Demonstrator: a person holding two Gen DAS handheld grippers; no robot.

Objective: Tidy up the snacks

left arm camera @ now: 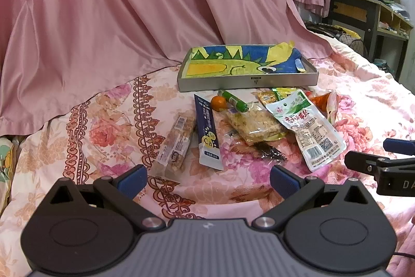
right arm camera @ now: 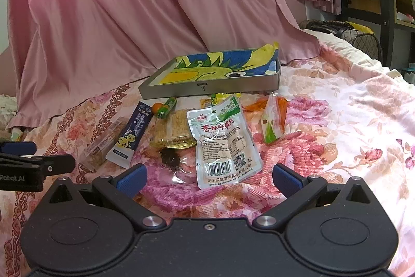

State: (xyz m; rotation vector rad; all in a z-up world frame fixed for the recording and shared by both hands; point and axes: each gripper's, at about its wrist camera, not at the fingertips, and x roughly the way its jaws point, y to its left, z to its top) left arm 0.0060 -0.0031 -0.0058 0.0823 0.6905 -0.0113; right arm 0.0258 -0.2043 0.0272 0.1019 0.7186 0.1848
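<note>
A floral pink bedspread (left arm camera: 363, 100) covers the bed, and a pink satin curtain (left arm camera: 116, 4) drapes down behind it. One shallow grey tray (left arm camera: 246, 81) lined with a cartoon-print cloth sits ahead of both grippers, past the snack pile.

The snacks lie loose between the grippers and the tray: one clear-wrapped nut bar (left arm camera: 176, 144), one dark blue stick sachet (left arm camera: 208, 133), one small orange (left arm camera: 218, 103), one green sausage stick (left arm camera: 232, 100), one pack of pale crackers (left arm camera: 255, 123), one white and green pouch (left arm camera: 306, 126) and one dark sweet in a clear wrapper (left arm camera: 269, 151). A few small yellow and green packets huddle just before the tray; I cannot count them.

The left gripper (left arm camera: 207, 179) hovers low over the bedspread, its blue pads spread wide and empty, the nut bar and sachet just ahead. The right gripper (right arm camera: 208, 178) is likewise spread wide and empty, the white pouch directly ahead, its near end between the fingertips.

Only the right wrist view shows clearly one orange and white pouch (right arm camera: 275, 121), ahead and to the right. Only the left wrist view shows a blue object (left arm camera: 300, 65) at the tray's right end.
</note>
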